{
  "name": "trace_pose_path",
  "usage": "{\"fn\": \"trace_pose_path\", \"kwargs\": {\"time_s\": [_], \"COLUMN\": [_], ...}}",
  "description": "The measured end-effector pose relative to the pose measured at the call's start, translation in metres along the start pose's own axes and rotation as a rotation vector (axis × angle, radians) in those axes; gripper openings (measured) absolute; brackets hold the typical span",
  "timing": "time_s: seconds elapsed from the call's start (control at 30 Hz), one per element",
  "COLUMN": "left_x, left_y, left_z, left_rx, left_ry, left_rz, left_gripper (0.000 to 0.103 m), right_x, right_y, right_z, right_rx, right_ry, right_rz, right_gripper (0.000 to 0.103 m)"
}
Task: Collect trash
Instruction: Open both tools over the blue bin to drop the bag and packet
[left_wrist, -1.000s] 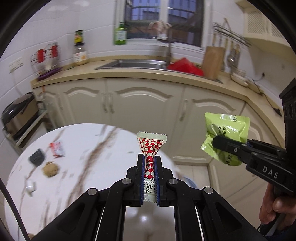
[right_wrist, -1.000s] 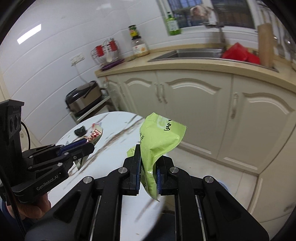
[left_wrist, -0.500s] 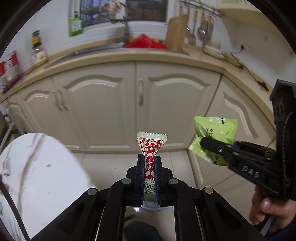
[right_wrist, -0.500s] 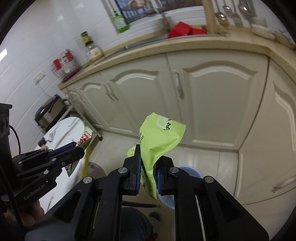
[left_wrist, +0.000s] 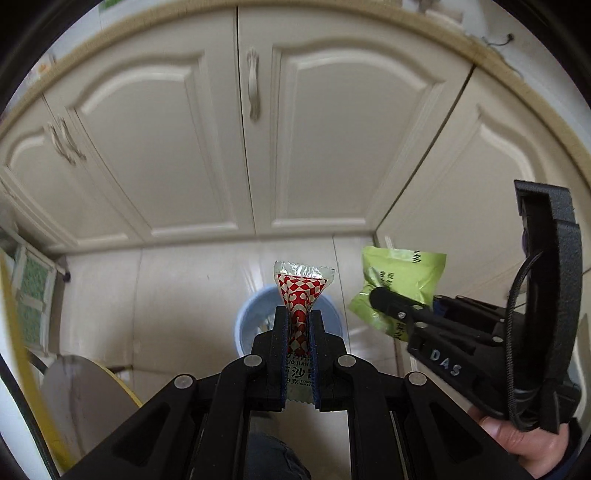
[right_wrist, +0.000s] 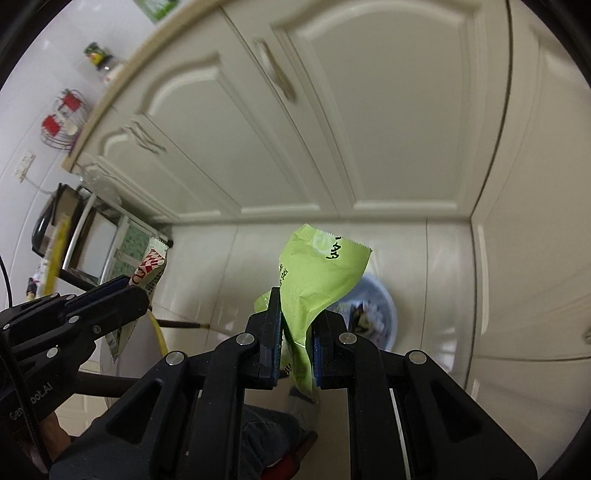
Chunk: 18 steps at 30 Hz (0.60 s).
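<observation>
Home kitchen. Cream base cupboards (left_wrist: 207, 147) with arched panel doors and curved handles (left_wrist: 253, 92) fill the left-wrist view from 9 to 3 o'clock, under a beige worktop edge (right_wrist: 110, 96). White tiled wall (right_wrist: 33, 74) at 10 o'clock in the right-wrist view; jar (right_wrist: 101, 61), wire rack (right_wrist: 62, 118), wall socket (right_wrist: 25, 166). Pale tiled floor (left_wrist: 177, 295); blue bin (left_wrist: 247, 325).

cream cabinet doors (left_wrist: 207, 140), tiled floor (left_wrist: 177, 280), wire rack (right_wrist: 62, 118)
</observation>
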<state>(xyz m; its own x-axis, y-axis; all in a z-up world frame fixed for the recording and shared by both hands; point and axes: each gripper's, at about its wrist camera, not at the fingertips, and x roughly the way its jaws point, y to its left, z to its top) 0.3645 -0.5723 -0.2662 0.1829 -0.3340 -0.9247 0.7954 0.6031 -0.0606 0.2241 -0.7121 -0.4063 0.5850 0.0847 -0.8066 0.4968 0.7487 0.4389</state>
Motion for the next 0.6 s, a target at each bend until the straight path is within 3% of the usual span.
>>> {"fn": "trace_pose_path", "kwargs": {"time_s": [0.2, 0.27, 0.33, 0.37, 0.4, 0.43, 0.53, 0.57, 0.6], "left_x": [0.031, 0.037, 0.038, 0.038, 0.036, 0.035, 0.032, 0.03, 0.026], "left_y": [0.0, 0.0, 0.0, 0.0, -0.002, -0.001, -0.003, -0.004, -0.006], "left_z": [0.025, 0.031, 0.034, 0.035, 0.035, 0.032, 0.034, 0.034, 0.032], "left_rx": [0.004, -0.003, -0.01, -0.01, -0.006, -0.002, -0.003, -0.001, 0.0], "left_ry": [0.042, 0.048, 0.037, 0.029, 0.015, 0.002, -0.01, -0.018, -0.031], "left_rz": [0.025, 0.037, 0.061, 0.075, 0.092, 0.101, 0.113, 0.117, 0.124], "left_gripper": [0.013, 0.024, 0.06, 0.069, 0.076, 0.076, 0.08, 0.081, 0.083], "right_x": [0.043, 0.052, 0.057, 0.058, 0.058, 0.058, 0.051, 0.048, 0.044], "right_y": [-0.012, -0.015, -0.02, -0.022, -0.023, -0.024, -0.029, -0.029, -0.031], "right_z": [-0.003, -0.003, -0.004, -0.004, -0.004, -0.003, -0.005, -0.005, -0.005], "right_rx": [0.028, 0.037, 0.058, 0.069, 0.08, 0.09, 0.12, 0.128, 0.14], "right_ry": [0.077, 0.092, 0.093, 0.093, 0.09, 0.087, 0.07, 0.065, 0.053], "right_rz": [0.013, 0.021, 0.015, 0.018, 0.017, 0.012, 0.022, 0.017, 0.014], "right_gripper": [0.013, 0.019, 0.023, 0.034, 0.054, 0.066, 0.088, 0.1, 0.103]}}
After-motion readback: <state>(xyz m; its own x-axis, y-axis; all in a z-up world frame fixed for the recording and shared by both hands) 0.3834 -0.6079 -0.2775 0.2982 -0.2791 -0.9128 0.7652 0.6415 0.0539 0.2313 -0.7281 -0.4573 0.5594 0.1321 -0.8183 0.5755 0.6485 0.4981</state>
